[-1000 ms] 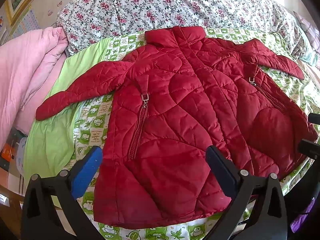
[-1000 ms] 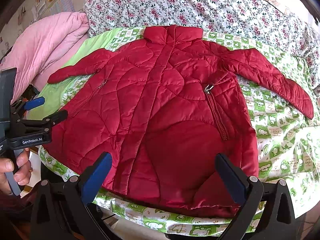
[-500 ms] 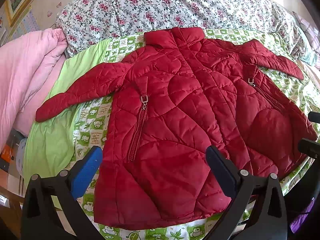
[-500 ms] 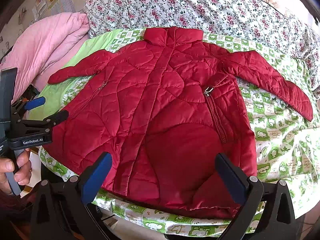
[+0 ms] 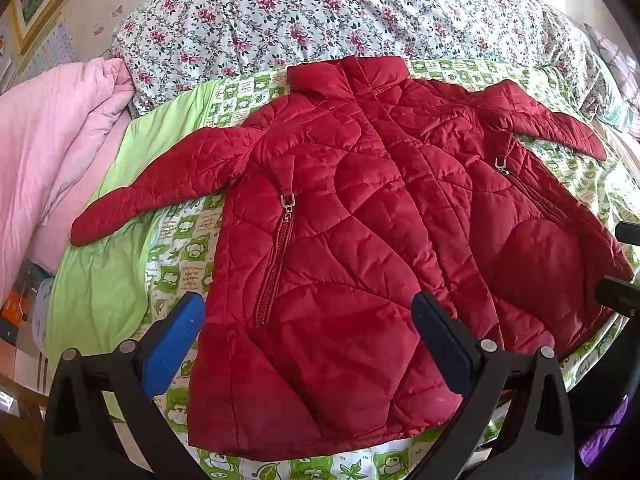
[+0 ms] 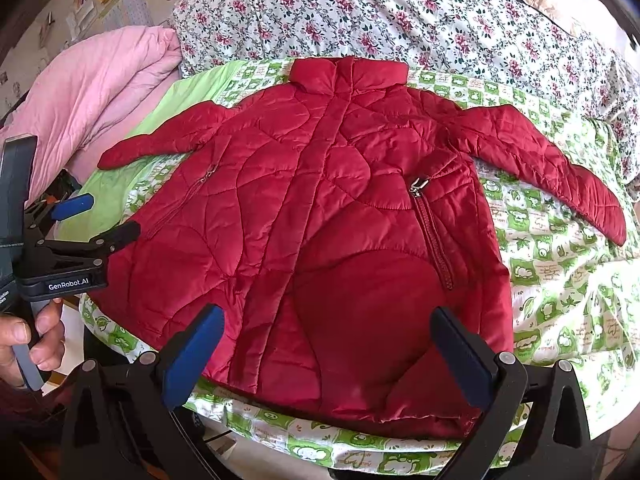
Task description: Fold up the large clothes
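A red quilted jacket (image 5: 360, 248) lies flat and front up on the bed, collar far, hem near, both sleeves spread out to the sides. It also shows in the right wrist view (image 6: 320, 240). My left gripper (image 5: 308, 340) is open and empty, hovering over the jacket's lower left part. My right gripper (image 6: 328, 352) is open and empty over the hem's lower right part. The left gripper (image 6: 84, 220) is also in the right wrist view at the left edge, held by a hand, beside the jacket's left hem corner.
The jacket rests on a green patterned sheet (image 6: 560, 280). A floral quilt (image 5: 320, 20) lies behind the collar. A pink blanket (image 5: 48, 152) is piled at the left. The bed's near edge (image 6: 360, 452) runs just below the hem.
Both grippers have edged slightly closer to the jacket, which sits a little lower in both views. The jacket itself has not moved.
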Demonstrator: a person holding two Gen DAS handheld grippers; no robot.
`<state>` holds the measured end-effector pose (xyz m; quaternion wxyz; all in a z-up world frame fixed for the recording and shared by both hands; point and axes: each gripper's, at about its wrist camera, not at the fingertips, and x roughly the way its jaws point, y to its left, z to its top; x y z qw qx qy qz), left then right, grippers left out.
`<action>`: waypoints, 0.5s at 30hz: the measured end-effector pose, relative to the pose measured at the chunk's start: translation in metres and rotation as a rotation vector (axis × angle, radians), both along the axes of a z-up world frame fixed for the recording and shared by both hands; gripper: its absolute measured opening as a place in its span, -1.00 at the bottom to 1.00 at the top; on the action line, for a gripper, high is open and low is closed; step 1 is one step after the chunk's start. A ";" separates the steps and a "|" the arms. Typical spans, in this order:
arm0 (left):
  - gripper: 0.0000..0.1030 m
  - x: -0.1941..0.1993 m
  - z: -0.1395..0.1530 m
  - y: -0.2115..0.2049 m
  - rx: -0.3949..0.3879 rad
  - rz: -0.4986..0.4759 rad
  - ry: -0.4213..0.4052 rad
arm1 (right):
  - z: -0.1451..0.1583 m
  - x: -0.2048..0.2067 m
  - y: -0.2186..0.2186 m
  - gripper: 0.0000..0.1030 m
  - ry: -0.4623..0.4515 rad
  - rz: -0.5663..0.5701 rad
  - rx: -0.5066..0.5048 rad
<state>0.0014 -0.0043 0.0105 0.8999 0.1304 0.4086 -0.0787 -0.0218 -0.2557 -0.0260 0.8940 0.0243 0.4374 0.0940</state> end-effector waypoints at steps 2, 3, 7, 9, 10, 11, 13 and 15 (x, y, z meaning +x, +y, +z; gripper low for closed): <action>1.00 0.001 -0.001 -0.001 0.039 -0.001 0.036 | 0.000 -0.001 0.000 1.00 -0.020 0.000 0.000; 1.00 0.001 -0.001 -0.001 0.041 0.000 0.032 | 0.001 -0.001 0.000 1.00 -0.021 0.000 0.001; 1.00 0.001 -0.001 -0.001 0.037 -0.001 0.029 | 0.001 -0.001 0.000 1.00 0.007 -0.002 0.000; 1.00 0.002 -0.003 -0.001 0.052 -0.002 0.060 | 0.001 0.000 0.000 1.00 0.011 -0.003 0.005; 1.00 0.003 -0.004 -0.001 0.060 -0.002 0.070 | -0.001 0.001 0.000 1.00 0.048 -0.006 -0.003; 1.00 0.005 -0.005 -0.002 0.083 -0.003 0.083 | -0.001 0.001 -0.001 1.00 0.049 -0.009 0.000; 1.00 0.006 -0.006 0.000 0.070 -0.004 0.086 | -0.001 0.003 -0.005 1.00 0.057 -0.024 -0.001; 1.00 0.009 -0.006 0.001 0.063 -0.003 0.070 | -0.001 0.006 -0.008 1.00 0.063 -0.035 -0.001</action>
